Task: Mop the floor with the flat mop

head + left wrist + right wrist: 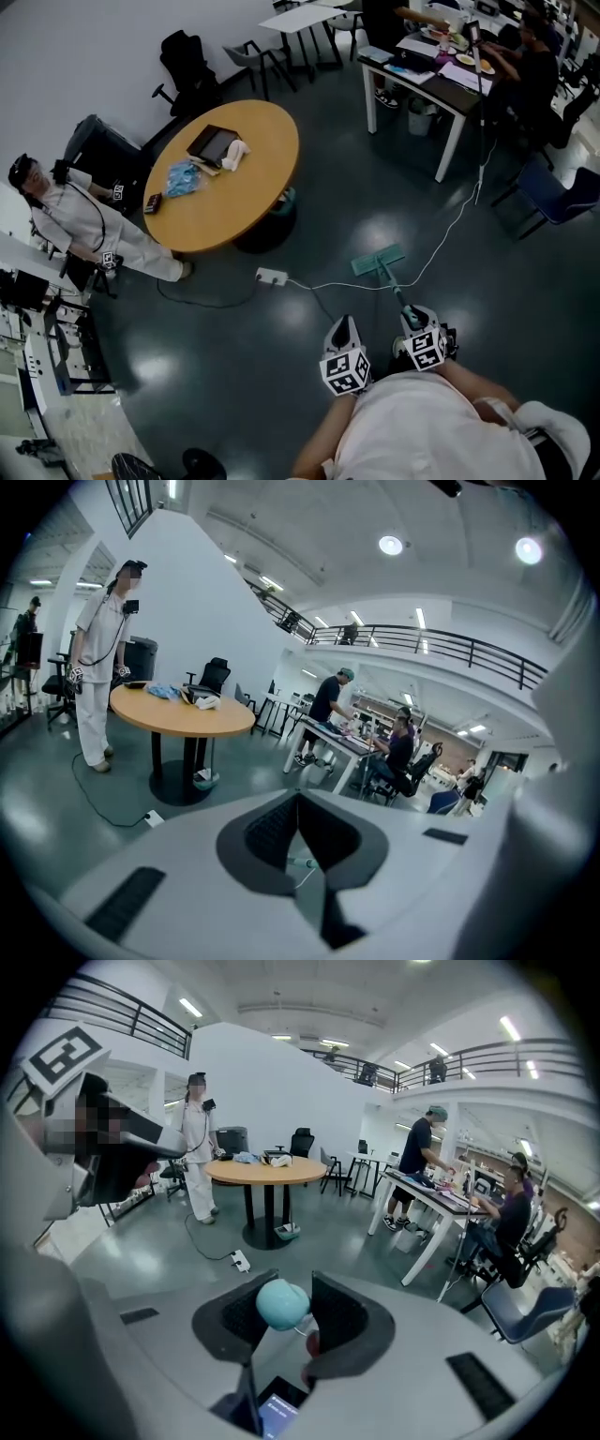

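The flat mop's teal head [378, 260] lies flat on the dark floor just ahead of me, and its handle [395, 287] slants back up to my right gripper [413, 315]. That gripper [281, 1303] is shut on the mop handle, whose rounded teal end [282, 1304] sits between the pads. My left gripper [344, 324] hangs beside it to the left, apart from the mop. In the left gripper view its jaws [298, 803] meet with nothing between them.
A white cable [441, 246] and a power strip [271, 277] lie on the floor close to the mop head. A round wooden table [225, 178] stands ahead left, with a person in white [89, 230] beside it. A white desk [441, 89] with seated people and a blue chair [562, 199] are at the right.
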